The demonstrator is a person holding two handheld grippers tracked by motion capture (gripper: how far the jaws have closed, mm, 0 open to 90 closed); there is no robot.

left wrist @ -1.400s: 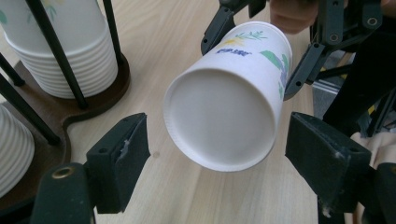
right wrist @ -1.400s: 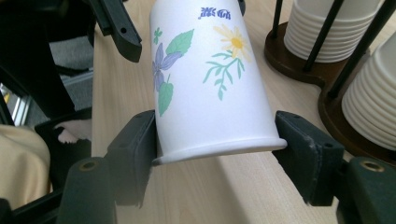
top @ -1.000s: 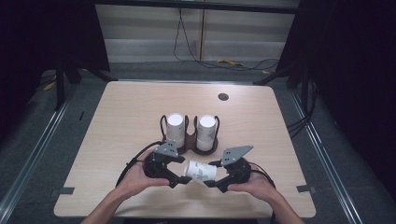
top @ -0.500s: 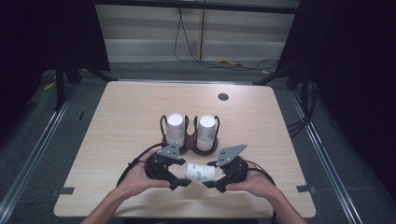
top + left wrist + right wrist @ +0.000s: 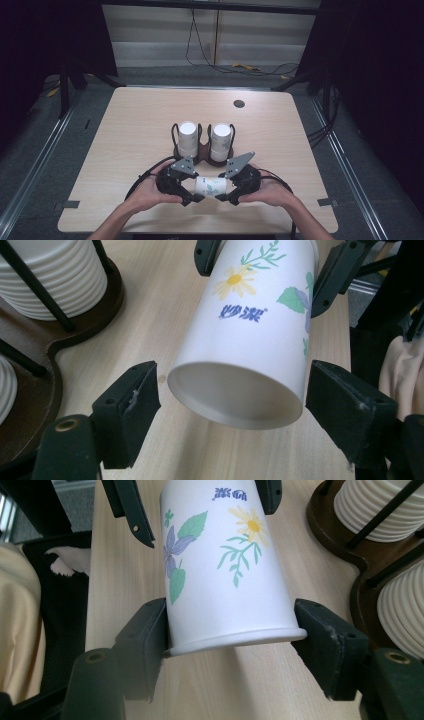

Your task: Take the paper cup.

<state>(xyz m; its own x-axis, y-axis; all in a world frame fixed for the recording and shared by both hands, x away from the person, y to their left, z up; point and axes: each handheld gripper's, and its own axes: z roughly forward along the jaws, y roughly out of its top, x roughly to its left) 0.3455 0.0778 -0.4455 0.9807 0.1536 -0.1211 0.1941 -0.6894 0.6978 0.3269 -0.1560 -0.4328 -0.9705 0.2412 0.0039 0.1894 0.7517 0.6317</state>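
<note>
Paper cup (image 5: pixel 210 186) with a flower print lies on its side above the near edge of the table (image 5: pixel 125 130), just in front of the cup rack (image 5: pixel 202 152), held level between the two grippers. Taking things by size: the table is a pale wooden top with a small dark cable hole (image 5: pixel 239 104) far behind the rack. The rack is a dark wooden base with black wire posts, and it carries two upright stacks of ribbed white cups (image 5: pixel 187 135), side by side. It looks meant to keep those stacks tidy and within reach, which would explain why the work happens right in front of it.

The printed cup has its open mouth turned to the left gripper (image 5: pixel 232 405) and its closed bottom to the right gripper (image 5: pixel 235 630). The right gripper is clamped on the cup's bottom end, both pads pressed against the wall near the base rim, so it alone carries the cup. The left gripper is released: its jaws stand either side of the open rim with a gap on both sides, touching nothing. My guess is that the cup is held sideways like this so the left gripper can take the mouth end, perhaps to pass it over or pull nested cups apart.
</note>
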